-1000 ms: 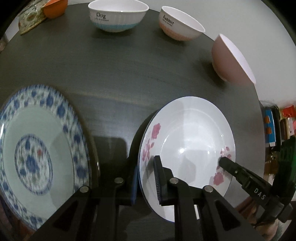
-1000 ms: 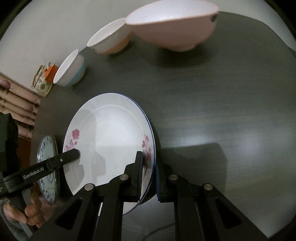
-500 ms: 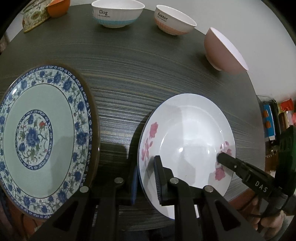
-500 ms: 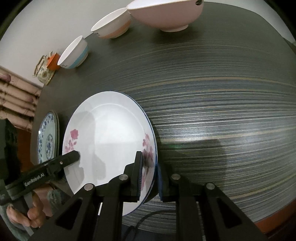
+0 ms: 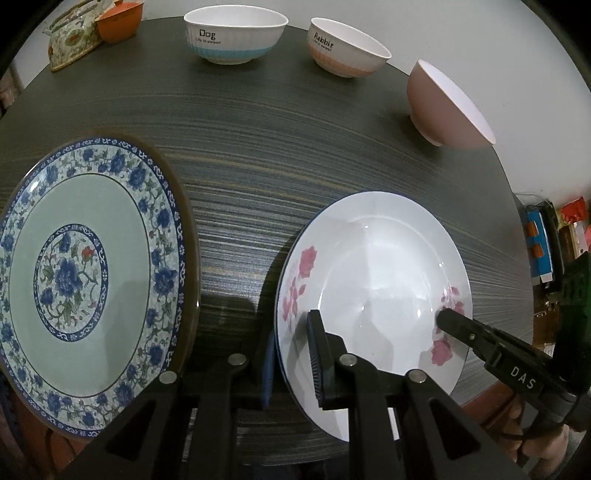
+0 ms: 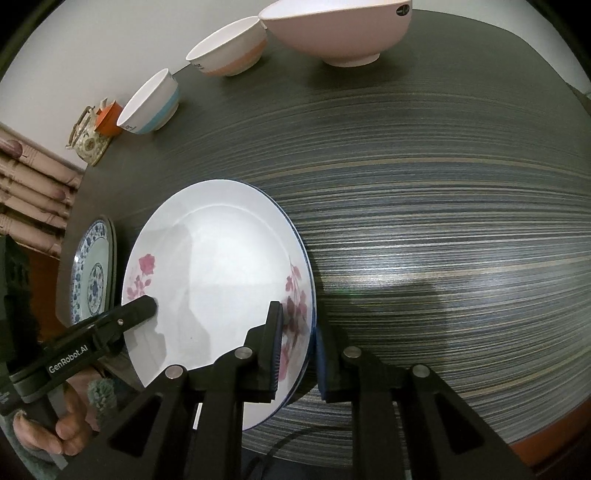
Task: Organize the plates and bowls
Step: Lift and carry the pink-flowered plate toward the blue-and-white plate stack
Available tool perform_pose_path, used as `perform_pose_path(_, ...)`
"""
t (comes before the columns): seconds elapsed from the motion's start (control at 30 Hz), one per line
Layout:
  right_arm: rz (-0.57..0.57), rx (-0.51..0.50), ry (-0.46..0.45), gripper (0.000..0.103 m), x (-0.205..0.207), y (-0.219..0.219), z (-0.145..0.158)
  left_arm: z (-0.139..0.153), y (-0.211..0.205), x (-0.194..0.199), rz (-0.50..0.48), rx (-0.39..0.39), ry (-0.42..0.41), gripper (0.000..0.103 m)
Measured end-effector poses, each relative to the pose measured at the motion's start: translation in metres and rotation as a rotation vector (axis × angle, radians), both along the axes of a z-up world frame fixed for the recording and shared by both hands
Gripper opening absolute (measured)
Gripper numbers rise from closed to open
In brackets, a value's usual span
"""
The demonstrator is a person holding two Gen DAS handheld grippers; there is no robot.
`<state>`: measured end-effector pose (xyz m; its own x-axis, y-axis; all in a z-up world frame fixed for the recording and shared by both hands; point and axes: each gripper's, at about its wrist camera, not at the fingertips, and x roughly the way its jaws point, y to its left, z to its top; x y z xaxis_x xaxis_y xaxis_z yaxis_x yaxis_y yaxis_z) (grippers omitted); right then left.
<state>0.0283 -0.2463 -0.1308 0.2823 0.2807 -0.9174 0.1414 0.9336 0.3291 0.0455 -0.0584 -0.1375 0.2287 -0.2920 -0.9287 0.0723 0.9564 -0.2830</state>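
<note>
A white plate with pink flowers is held just above the dark table, near its front edge. My left gripper is shut on its left rim. My right gripper is shut on its right rim; the plate shows there too. A blue-patterned plate lies to the left, also seen in the right wrist view. A blue "Dog" bowl, an orange "Rabbit" bowl and a pink bowl stand at the back.
A floral teapot and an orange cup sit at the table's far left corner. Boxes and clutter lie beyond the table's right edge. The table's front edge is close under the grippers.
Both grippers have risen and drawn back with the white plate in them. More of the table and the blue-patterned plate have come into view.
</note>
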Motion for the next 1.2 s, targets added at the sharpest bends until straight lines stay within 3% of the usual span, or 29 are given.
perform_pose_path(1.2, -0.005, -0.024, -0.072, 0.015, -0.002, 0.001, 0.017, 0.033, 0.031, 0.016, 0.003, -0.012, -0.061, 0.016)
